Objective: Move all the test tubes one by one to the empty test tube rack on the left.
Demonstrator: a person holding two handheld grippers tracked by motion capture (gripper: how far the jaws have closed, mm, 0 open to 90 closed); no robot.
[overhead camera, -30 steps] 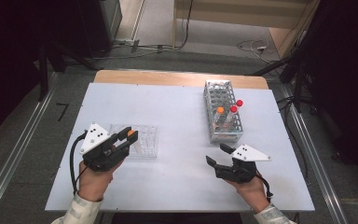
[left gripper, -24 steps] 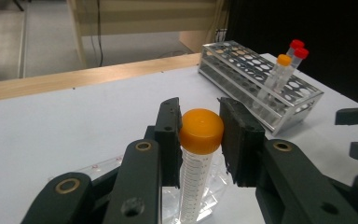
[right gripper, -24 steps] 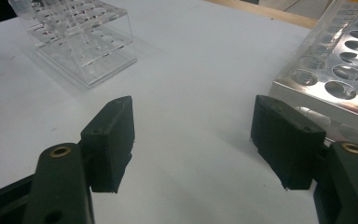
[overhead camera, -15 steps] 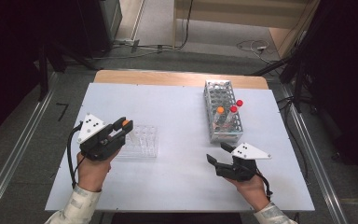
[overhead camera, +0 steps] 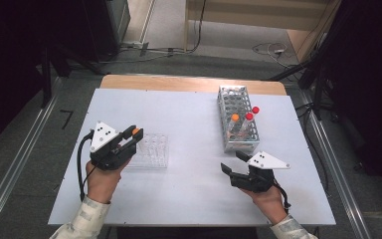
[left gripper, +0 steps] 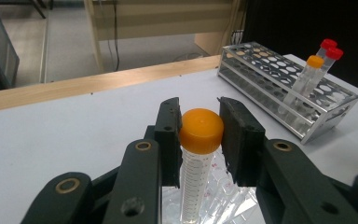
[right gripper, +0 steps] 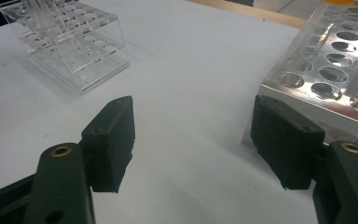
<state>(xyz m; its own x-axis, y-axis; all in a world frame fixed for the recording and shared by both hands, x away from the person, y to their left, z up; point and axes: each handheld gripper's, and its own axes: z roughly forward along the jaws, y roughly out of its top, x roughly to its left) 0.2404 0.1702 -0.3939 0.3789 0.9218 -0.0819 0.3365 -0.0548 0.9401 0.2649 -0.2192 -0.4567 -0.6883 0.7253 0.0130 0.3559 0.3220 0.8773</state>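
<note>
left gripper point(overhead camera: 132, 137): fingers clamp the orange-capped tube point(left gripper: 197, 154) just under its cap, upright above the clear rack point(overhead camera: 151, 150), so it can go straight | right gripper point(overhead camera: 234, 167): fingers wide, empty, waiting beside the metal rack point(overhead camera: 236, 124) on the table point(overhead camera: 189, 194)

My right gripper point(right gripper: 193, 140) hovers with its black jaws wide apart over the white table point(right gripper: 196, 70), between the clear plastic tube rack point(right gripper: 70, 44) (far left) and the perforated metal rack point(right gripper: 326, 70).
</note>
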